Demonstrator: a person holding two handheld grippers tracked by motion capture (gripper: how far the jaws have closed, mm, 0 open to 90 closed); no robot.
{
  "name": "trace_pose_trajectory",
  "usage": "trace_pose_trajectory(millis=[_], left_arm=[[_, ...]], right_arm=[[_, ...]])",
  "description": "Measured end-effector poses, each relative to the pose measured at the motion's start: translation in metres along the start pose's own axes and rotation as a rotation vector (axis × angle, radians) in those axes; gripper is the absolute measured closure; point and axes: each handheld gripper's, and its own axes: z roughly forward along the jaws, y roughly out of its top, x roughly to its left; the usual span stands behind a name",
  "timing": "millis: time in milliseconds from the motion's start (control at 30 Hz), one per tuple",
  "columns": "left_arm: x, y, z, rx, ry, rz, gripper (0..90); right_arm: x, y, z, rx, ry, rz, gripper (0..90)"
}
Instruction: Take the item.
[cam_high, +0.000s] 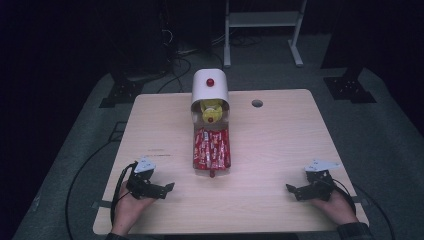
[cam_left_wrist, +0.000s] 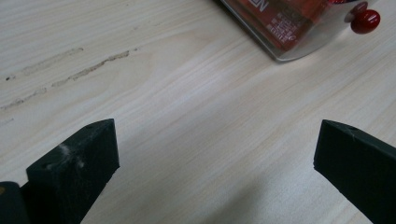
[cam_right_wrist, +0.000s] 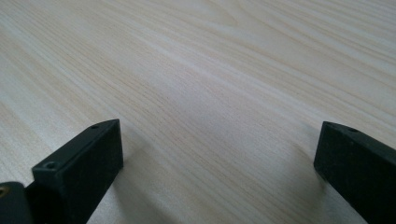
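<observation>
Both claws, left claw (cam_high: 169, 187) and right claw (cam_high: 290, 188), rest wide and hold nothing on the counter (cam_high: 280, 135). Reach slowly for the clear drawer (cam_high: 212, 148) of red packets, I think.

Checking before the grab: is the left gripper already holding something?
No, the left gripper has its jaws spread wide over bare table with nothing between them.

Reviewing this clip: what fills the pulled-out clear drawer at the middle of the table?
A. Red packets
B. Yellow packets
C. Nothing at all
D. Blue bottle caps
A: in the high view the clear drawer extending toward the person from the white container is packed with red packets; the left gripper view also catches its red-filled corner.
</observation>
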Motion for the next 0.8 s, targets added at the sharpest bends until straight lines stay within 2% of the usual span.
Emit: trace_pose_trajectory(millis=[800], left_arm=[[0.003,0.021,-0.005,-0.039,0.000,-0.003,0.0]], right_arm=[[0.000,0.000,0.000,0.000,0.000,-0.001,0.3]])
